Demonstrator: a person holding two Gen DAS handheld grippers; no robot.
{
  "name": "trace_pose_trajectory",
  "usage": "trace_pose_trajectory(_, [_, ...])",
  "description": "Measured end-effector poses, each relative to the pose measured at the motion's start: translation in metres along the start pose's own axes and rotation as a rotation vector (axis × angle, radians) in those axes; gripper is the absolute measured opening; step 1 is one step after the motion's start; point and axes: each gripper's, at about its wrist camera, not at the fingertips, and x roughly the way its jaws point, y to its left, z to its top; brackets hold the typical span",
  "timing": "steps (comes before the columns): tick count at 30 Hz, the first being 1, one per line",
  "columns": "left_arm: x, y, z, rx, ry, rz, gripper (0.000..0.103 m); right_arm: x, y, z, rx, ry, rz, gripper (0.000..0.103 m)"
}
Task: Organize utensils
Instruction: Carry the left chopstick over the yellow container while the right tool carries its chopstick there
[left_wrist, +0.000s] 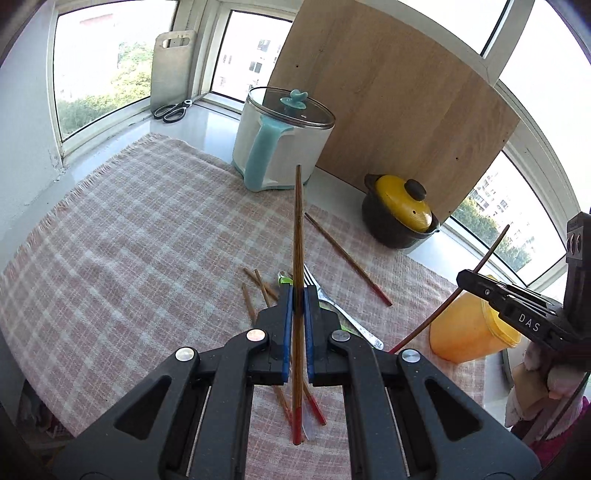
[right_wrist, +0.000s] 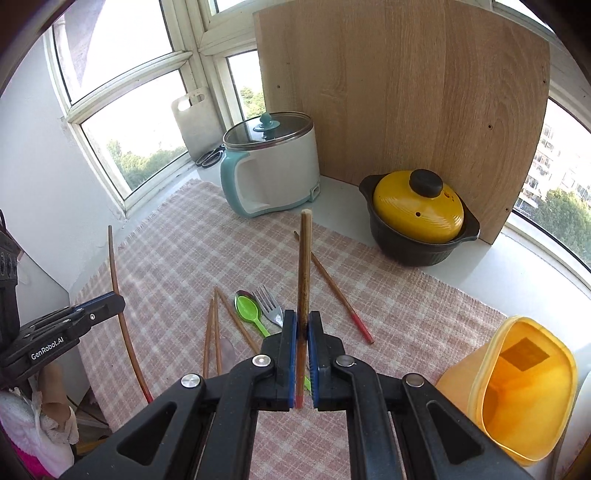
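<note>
My left gripper (left_wrist: 298, 295) is shut on a wooden chopstick (left_wrist: 297, 229) with a red end, held above the checked cloth (left_wrist: 147, 229). My right gripper (right_wrist: 303, 319) is shut on another chopstick (right_wrist: 305, 258), also lifted. Each gripper shows in the other's view, the right gripper (left_wrist: 466, 277) at the right edge and the left gripper (right_wrist: 116, 300) at the left edge. On the cloth lie several loose chopsticks (right_wrist: 334, 288), a green spoon (right_wrist: 248, 309) and a metal fork (right_wrist: 266, 302). A yellow plastic cup (right_wrist: 524, 384) stands tilted at the right.
A white and teal electric pot (right_wrist: 273, 166) with a glass lid and a black pot with a yellow lid (right_wrist: 417, 214) stand at the back before a wooden board (right_wrist: 399, 92). Scissors (left_wrist: 173, 109) and a pale cutting board (left_wrist: 171, 70) lie by the windows.
</note>
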Motion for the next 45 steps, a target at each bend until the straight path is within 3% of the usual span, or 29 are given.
trace_pose_trajectory(17, [-0.013,-0.103,0.028,0.094,-0.076,-0.217,0.003,-0.09,-0.051,0.001,0.107,-0.171,-0.034,0.003])
trace_pose_trajectory(27, [-0.002,-0.166,0.046,0.148,-0.116,-0.317,0.003,-0.156,-0.098,-0.005,0.177,-0.282,-0.142,0.003])
trace_pose_trajectory(40, [0.029,-0.252,0.058,0.207,-0.119,-0.415,0.003,-0.169,-0.154,-0.035,0.265,-0.273,-0.26,0.003])
trace_pose_trajectory(45, [0.048,-0.282,0.056,0.237,-0.122,-0.409,0.003,-0.16,-0.17,-0.043,0.294,-0.248,-0.266,0.003])
